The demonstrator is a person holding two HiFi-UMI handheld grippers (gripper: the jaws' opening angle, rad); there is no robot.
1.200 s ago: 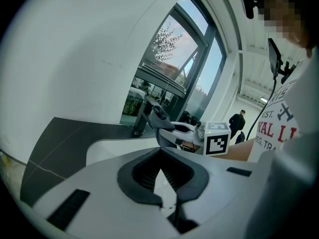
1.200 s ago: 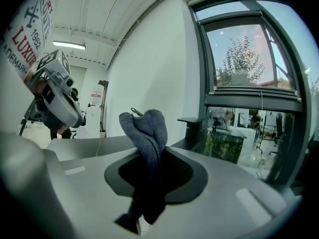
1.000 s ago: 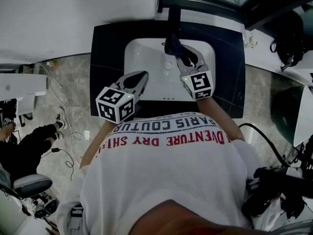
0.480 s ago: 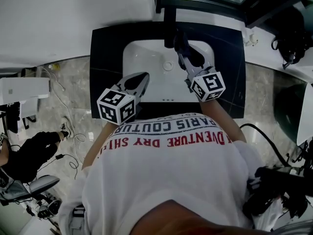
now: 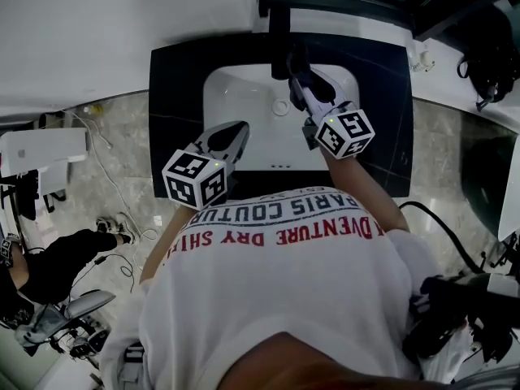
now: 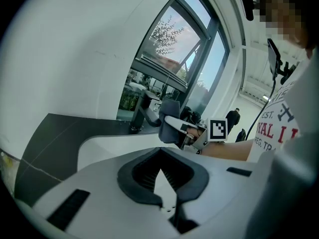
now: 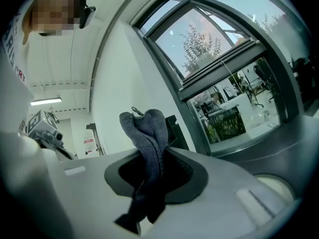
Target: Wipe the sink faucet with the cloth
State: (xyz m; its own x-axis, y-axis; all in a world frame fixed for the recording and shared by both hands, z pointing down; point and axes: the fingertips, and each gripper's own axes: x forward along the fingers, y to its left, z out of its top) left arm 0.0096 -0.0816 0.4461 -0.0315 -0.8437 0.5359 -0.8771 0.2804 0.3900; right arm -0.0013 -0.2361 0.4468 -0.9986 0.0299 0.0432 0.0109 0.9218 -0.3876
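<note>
Wiping looks underway: the right tool (image 5: 299,84), clamped on the grey cloth (image 7: 148,133), holds it just beside the faucet (image 5: 280,23) above the sink (image 5: 219,84). The left tool (image 5: 237,130) hangs idle, jaws together and empty.

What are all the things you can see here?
sink: one, white, set in the counter.
counter: one, black, against the wall.
faucet: one, dark, at the back of the sink.
cloth: one, grey, pinched between jaws, near the faucet.
window: one, dark frame, behind the counter.
cables: a few, on the grey floor, left.
left gripper: one, white, shut and empty, over the sink's left side.
right gripper: one, white, shut on the cloth.
shirt: one, white with lettering, on the person.
</note>
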